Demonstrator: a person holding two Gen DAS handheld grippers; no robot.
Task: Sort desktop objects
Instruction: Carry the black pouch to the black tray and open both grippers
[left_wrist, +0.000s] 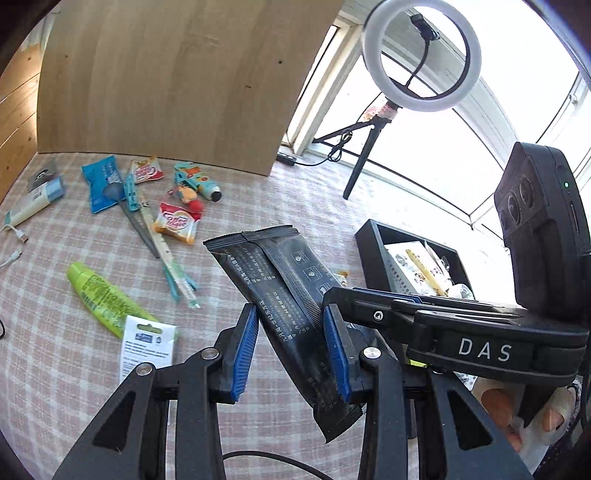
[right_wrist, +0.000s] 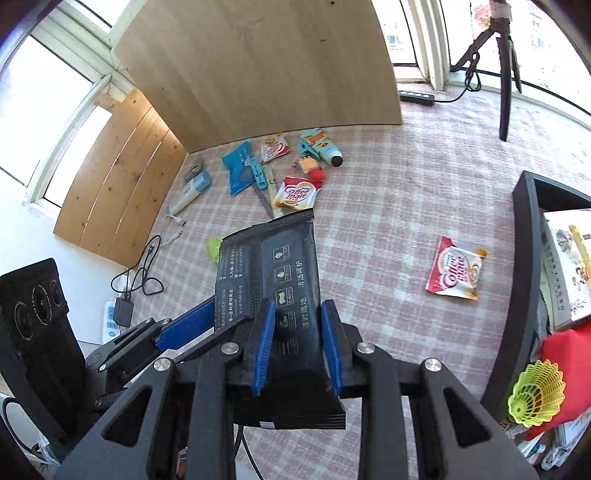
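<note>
The black sachet pack (left_wrist: 280, 295) is off the checked tablecloth (left_wrist: 55, 350), carried in the air with both grippers on it at once. Its long axis runs along the fingers of each gripper, the crimped far end pointing away toward the wooden board (left_wrist: 166, 74) and the near end tucked back between the finger bases.

The left gripper (left_wrist: 291, 350) has its blue pads (left_wrist: 245, 350) pressed against the pack's two long edges, jaws part-way spread and pinching it across its width. The right gripper (right_wrist: 299, 347) pinches the same pack the same way, and reaches in from the right side of the left wrist view, so the two sets of jaws cross over one object.

The black organiser tray (left_wrist: 373, 243) lies to the right of the pack, nearer the right gripper; in the right wrist view its wall (right_wrist: 524, 258) stands close by. I judge the coming move to be a carry rightward, pack lengthwise toward that tray. The clutter by the board, such as the green tube (left_wrist: 99, 295), remains unsorted.
</note>
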